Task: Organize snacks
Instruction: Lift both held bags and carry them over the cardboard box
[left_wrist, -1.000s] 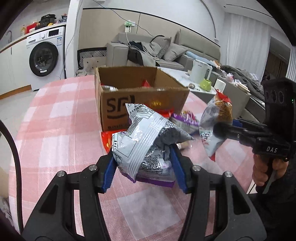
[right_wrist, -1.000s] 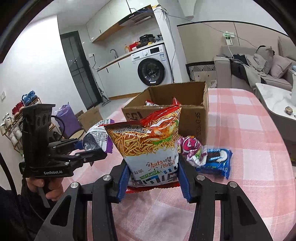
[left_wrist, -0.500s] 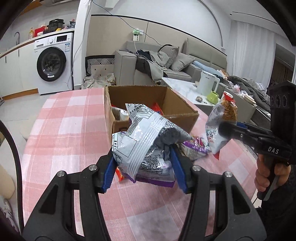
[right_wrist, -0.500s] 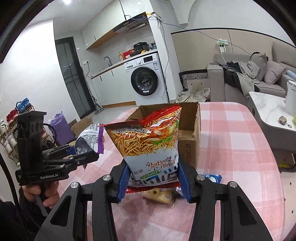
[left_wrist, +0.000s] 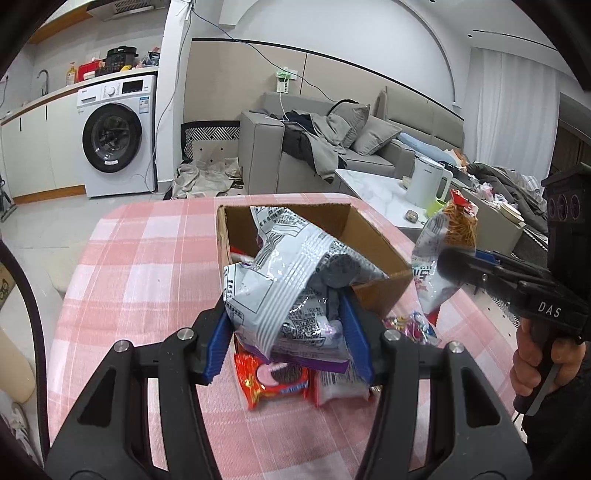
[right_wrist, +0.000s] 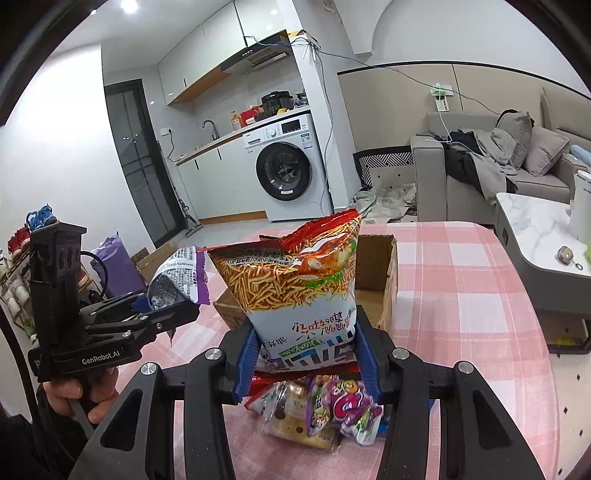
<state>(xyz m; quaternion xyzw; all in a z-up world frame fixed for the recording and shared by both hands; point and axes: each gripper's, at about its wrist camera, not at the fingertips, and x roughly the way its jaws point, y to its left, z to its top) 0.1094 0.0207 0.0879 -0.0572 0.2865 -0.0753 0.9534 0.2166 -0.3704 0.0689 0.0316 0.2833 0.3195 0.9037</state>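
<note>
The left claw (left_wrist: 288, 339) is clamped on a crumpled grey-and-white snack bag (left_wrist: 291, 280) with a purple lower edge, holding it clear of the bench (left_wrist: 147, 266) just in front of the open cardboard box (left_wrist: 376, 251). To its right, the right claw (right_wrist: 306, 363) is clamped on an upright noodle-snack bag (right_wrist: 295, 280), also off the bench and near the box's front. Both bags look to be in mid-carry towards the box, so the step in hand is judged to be loading. Next, each bag needs to pass over the box's near wall and the blue pads need to part only once the bag is above the opening; the two bags are bulky, so going in one after the other would avoid a clash. Loose packets (right_wrist: 332, 410) lie on the bench below the claws, yet to be gathered, among them a red sandwich-biscuit pack (left_wrist: 271, 378).

Readable writing: "GenRobot.AI" on the left tool's body, "DAS" on the right tool's. The bags' print, seen inverted, cannot be made out.
</note>
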